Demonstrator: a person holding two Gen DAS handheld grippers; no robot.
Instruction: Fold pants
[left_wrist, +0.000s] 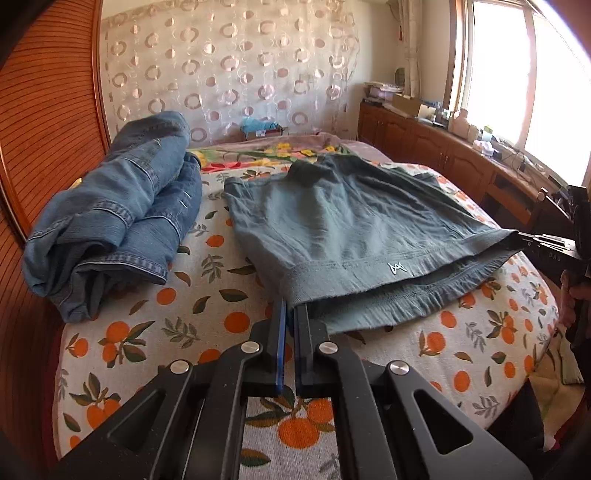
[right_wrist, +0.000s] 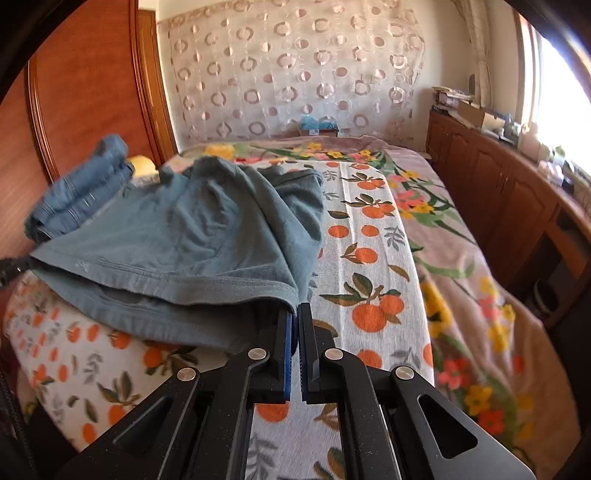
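Grey-green pants (left_wrist: 343, 225) lie on the orange-print sheet (left_wrist: 207, 325), their waistband edge toward me and lifted slightly off the bed. My left gripper (left_wrist: 291, 304) is shut on the near left corner of that waistband. In the right wrist view the same pants (right_wrist: 184, 236) spread to the left, and my right gripper (right_wrist: 295, 308) is shut on the waistband's other corner. The right gripper (left_wrist: 517, 238) also shows at the right edge of the left wrist view, pinching the cloth. The left gripper's tip (right_wrist: 14, 264) peeks in at the left edge of the right wrist view.
Folded blue jeans (left_wrist: 118, 210) are piled at the left by the wooden headboard (left_wrist: 48, 110). A floral blanket (right_wrist: 461, 258) covers the right side of the bed. Wooden cabinets (right_wrist: 498, 192) with clutter run under the window. A patterned curtain (left_wrist: 229, 66) hangs behind.
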